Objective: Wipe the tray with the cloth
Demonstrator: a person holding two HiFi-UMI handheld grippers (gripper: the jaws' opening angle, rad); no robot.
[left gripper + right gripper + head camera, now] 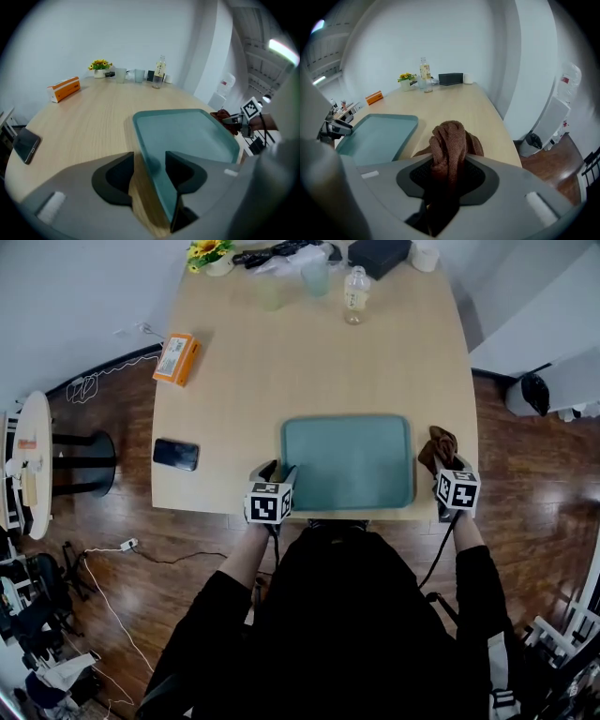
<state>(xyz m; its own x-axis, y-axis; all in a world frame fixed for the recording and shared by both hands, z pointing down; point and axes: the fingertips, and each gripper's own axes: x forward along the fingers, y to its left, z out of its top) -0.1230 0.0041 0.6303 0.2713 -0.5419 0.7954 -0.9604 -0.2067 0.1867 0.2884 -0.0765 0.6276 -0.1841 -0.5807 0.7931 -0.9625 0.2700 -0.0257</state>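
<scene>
A teal tray [347, 460] lies near the front edge of the wooden table [309, 362]. My left gripper [278, 471] is at the tray's near left corner. In the left gripper view the tray's rim [143, 140] runs between the jaws, which stand narrow and shut on it [150, 157]. A brown cloth [439, 444] sits bunched just right of the tray. My right gripper [448, 465] is shut on that cloth. In the right gripper view the cloth [449, 140] rises in folds from between the pads [449, 164], with the tray [375, 136] to its left.
A black phone [176, 454] lies left of the tray and an orange box [176, 358] farther back. A bottle [355, 294], cups [316, 277], flowers [208, 253] and a black box [379, 255] line the far end. The table's right edge is close to the cloth.
</scene>
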